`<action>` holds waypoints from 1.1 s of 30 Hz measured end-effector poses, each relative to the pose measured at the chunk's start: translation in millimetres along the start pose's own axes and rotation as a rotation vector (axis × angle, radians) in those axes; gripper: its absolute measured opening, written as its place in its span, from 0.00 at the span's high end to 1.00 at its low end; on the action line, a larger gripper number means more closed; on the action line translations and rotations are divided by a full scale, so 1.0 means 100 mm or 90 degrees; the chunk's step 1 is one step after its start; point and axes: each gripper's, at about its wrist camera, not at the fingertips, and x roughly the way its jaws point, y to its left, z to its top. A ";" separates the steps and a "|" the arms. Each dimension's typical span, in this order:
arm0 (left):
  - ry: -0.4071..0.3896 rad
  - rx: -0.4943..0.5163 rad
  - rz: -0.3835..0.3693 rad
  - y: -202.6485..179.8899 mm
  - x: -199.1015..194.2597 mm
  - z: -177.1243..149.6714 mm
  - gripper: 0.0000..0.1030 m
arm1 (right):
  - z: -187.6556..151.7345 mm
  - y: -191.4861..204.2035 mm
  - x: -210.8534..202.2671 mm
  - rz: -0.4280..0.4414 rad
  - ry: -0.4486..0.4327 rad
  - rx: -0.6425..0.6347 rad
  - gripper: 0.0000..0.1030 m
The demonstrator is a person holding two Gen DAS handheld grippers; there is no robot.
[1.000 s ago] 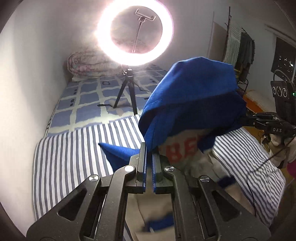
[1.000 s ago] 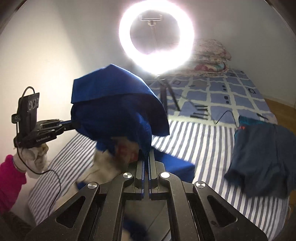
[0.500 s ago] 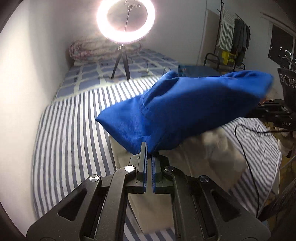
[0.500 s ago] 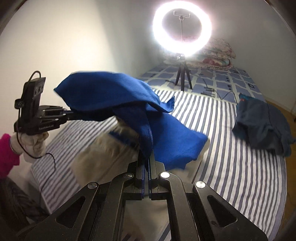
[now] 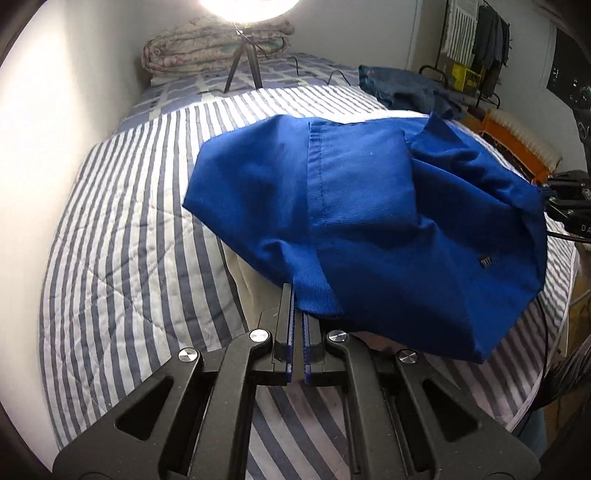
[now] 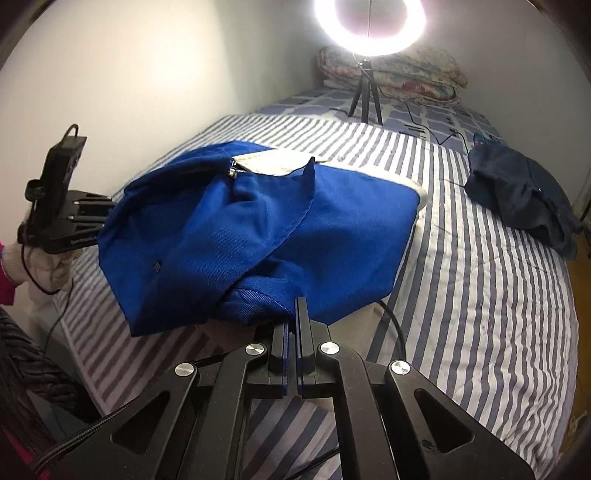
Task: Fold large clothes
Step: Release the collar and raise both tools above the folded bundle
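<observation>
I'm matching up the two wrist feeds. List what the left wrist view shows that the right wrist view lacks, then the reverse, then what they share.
Only the left wrist view: a clothes rack with hanging garments and an orange item beside the bed.

Only the right wrist view: the gloved hand holding the left gripper, and a cream lining at the garment's far edge.

Both: the blue garment pinched in both shut grippers, left gripper in the left view, right gripper in the right; the striped quilt, dark clothes, ring light and folded bedding.

Blue garment (image 6: 258,229) in both clamped grippers, over striped bed (image 6: 480,314).
</observation>
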 end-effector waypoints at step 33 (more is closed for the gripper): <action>-0.202 -0.100 -0.070 0.15 -2.87 0.37 0.33 | 0.07 0.52 -2.82 -0.096 -0.218 -0.055 0.26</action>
